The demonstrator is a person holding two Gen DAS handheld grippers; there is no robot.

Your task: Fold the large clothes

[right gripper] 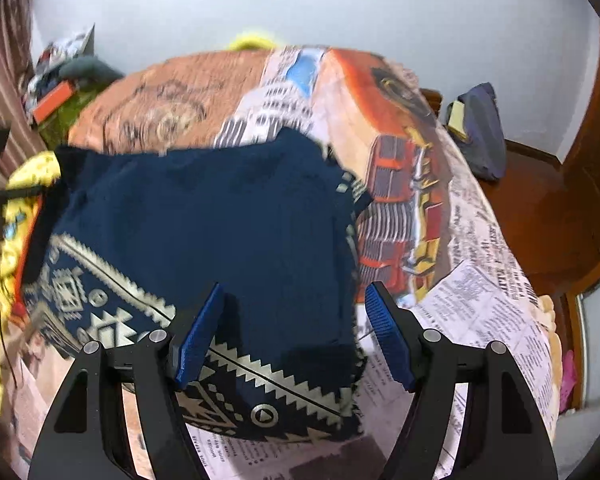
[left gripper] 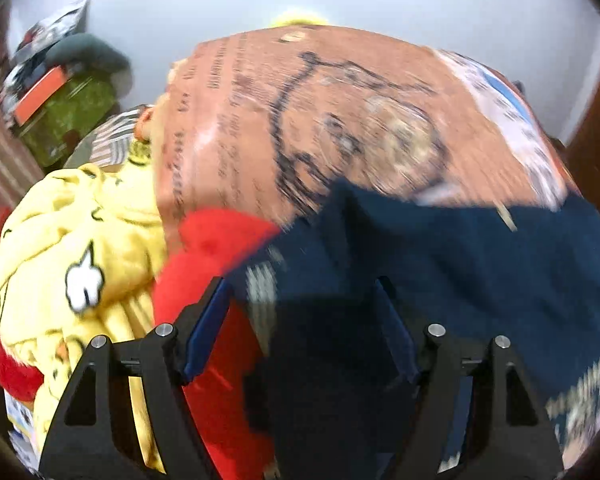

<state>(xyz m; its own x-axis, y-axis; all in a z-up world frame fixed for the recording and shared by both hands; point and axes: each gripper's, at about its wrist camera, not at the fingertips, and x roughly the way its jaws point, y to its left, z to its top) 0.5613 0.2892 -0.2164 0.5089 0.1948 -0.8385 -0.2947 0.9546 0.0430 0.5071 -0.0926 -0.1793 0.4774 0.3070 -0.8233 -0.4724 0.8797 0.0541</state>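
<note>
Navy garment being spread on printed bedcover.
Right gripper and left gripper are being held open, nothing gripped.

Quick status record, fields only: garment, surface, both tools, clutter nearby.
garment: navy garment with a cream geometric band, lying on the bed
surface: printed bedsheet, newspaper and truck print
left tool: open, over navy cloth, nothing gripped
right tool: open, over the garment's edge, nothing gripped
clutter: yellow garment and red garment heaped beside it
</note>
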